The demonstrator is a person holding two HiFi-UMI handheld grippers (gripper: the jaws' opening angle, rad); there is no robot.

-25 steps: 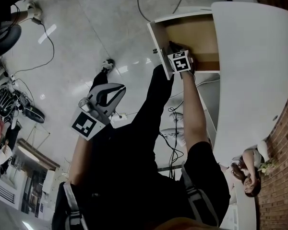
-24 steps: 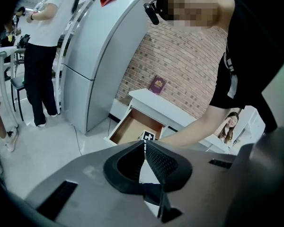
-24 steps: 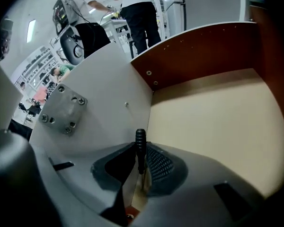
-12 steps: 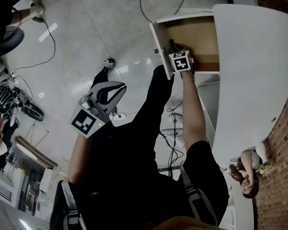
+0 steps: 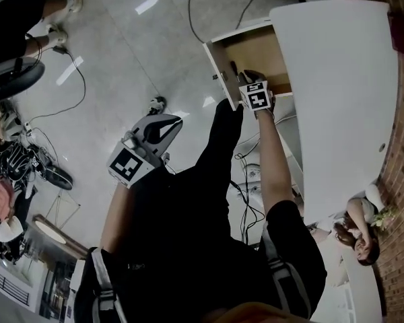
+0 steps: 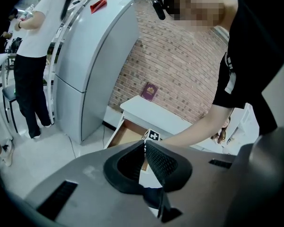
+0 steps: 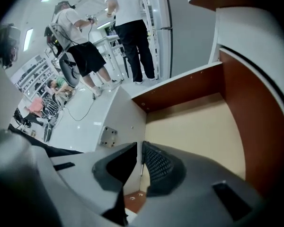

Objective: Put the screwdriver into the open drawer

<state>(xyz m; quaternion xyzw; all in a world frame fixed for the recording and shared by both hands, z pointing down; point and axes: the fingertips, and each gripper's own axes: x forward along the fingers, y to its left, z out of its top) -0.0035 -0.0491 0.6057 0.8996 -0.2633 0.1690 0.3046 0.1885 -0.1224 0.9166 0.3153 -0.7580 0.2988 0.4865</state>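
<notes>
The open drawer [image 5: 256, 49] juts from under a white desk; its beige floor [image 7: 194, 126] and brown walls fill the right gripper view. My right gripper [image 5: 237, 73] reaches over the drawer's front-left corner. Its jaws [image 7: 141, 148] are closed to a narrow slit, and a thin metal shaft of the screwdriver [image 7: 141, 168] shows between them. The rest of the tool is hidden by the jaws. My left gripper [image 5: 170, 122] hangs over the floor, far left of the drawer, shut with nothing in it [image 6: 144, 144].
The white desk top [image 5: 343, 99] overhangs the drawer's right side. Cables [image 5: 246, 180] trail on the glossy floor under the desk. A grey fridge [image 6: 90, 56] and a brick wall stand behind. A maroon booklet [image 6: 149, 91] lies on the desk. People [image 7: 130, 27] stand nearby.
The head view has shifted, so the drawer sits a little further left. My right gripper stays over the drawer's front corner; the left gripper has risen slightly.
</notes>
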